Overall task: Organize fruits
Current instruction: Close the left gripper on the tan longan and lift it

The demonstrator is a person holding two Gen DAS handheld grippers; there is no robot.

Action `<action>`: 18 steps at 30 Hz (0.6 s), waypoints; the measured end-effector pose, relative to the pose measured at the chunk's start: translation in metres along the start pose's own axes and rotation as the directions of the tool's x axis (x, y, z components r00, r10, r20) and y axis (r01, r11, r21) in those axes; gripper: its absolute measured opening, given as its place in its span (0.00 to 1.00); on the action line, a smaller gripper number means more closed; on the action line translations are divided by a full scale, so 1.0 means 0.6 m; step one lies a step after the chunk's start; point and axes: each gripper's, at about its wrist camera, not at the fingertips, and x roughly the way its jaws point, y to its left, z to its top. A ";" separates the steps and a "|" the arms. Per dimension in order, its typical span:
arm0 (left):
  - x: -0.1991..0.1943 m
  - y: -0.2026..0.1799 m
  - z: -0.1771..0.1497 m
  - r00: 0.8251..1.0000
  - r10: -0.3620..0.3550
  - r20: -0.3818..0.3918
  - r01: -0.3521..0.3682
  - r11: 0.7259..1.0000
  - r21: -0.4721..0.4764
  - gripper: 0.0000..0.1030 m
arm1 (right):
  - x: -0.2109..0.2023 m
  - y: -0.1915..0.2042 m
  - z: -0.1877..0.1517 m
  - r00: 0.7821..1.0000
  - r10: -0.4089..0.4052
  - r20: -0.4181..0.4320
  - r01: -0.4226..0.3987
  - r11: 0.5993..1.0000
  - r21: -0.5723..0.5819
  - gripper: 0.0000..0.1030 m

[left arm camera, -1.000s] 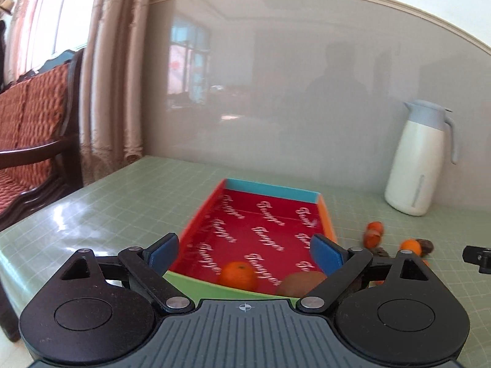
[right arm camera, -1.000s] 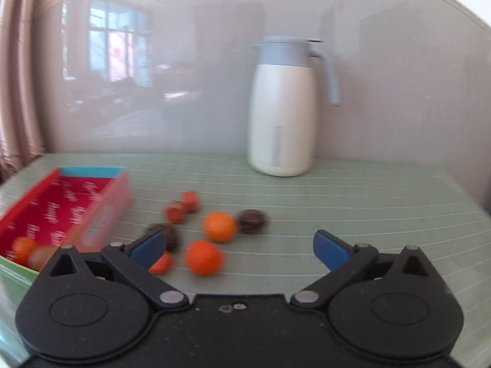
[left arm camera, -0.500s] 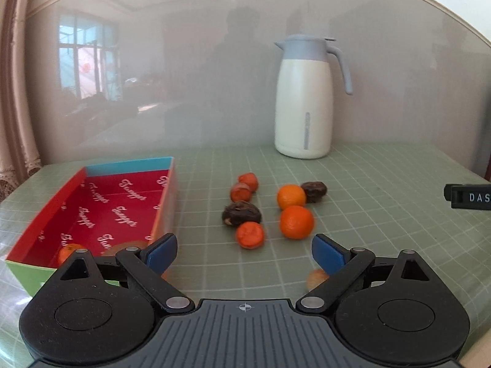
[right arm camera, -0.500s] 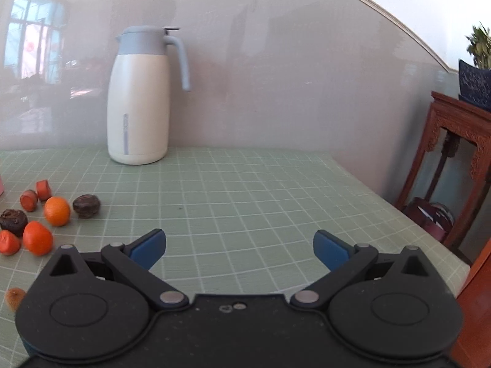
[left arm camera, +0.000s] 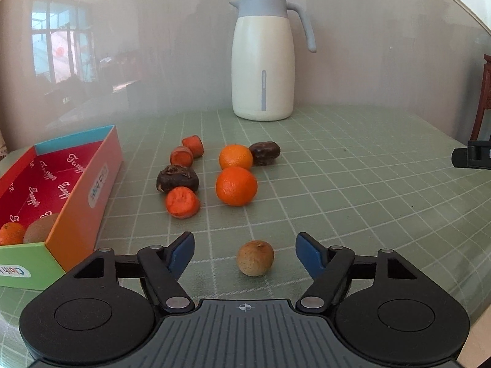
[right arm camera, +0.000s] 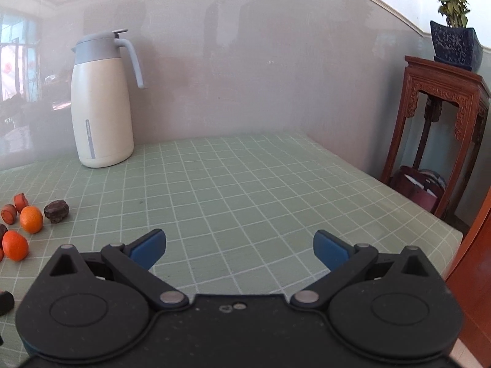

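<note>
The left gripper (left arm camera: 245,253) has just been closing; its blue pads (left arm camera: 181,253) stand apart on either side of a small tan fruit (left arm camera: 255,258) and do not yet touch it. The fruit lies on the table (left arm camera: 353,184) nearest the camera, apart from the other loose fruit. The step in hand appears to be the pick of this fruit for the box (left arm camera: 92,184).

Procedure, as judged:
- Centre the fruit between the pads before closing; it sits slightly toward the right pad.
- Close gently. The fruit is round, matte and rough-skinned, so it may roll if one pad arrives first.
- Lift clear of the box wall, then release over the red floor.

The box is glossy printed card at the table's left edge; it holds an orange (left arm camera: 10,233) and a brown fruit (left arm camera: 41,228) at its near end. The tablecloth is smooth, green and gridded.

The right gripper (right arm camera: 239,250) is wide open and empty over bare table.
</note>
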 end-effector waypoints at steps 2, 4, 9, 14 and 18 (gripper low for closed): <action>0.000 0.000 0.000 1.000 -0.002 0.000 0.002 1.000 -0.006 0.67 | 0.004 -0.001 0.002 1.000 0.011 -0.007 -0.011 1.000 0.016 1.00; 0.001 -0.001 -0.001 1.000 -0.006 0.003 0.006 1.000 -0.005 0.56 | 0.004 -0.003 0.002 1.000 0.013 -0.006 -0.013 1.000 0.021 1.00; 0.007 -0.001 -0.003 0.999 -0.028 -0.019 0.028 1.000 -0.010 0.44 | 0.008 -0.003 0.005 1.000 0.025 -0.008 -0.024 0.999 0.026 1.00; 0.010 -0.001 -0.004 0.999 -0.045 -0.027 0.045 0.999 -0.020 0.26 | 0.006 -0.003 0.004 0.999 0.033 -0.007 -0.032 0.999 0.023 1.00; 0.009 -0.001 -0.005 0.999 -0.049 -0.022 0.049 0.999 -0.022 0.26 | 0.007 -0.005 0.005 0.999 0.034 -0.012 -0.034 0.999 0.033 1.00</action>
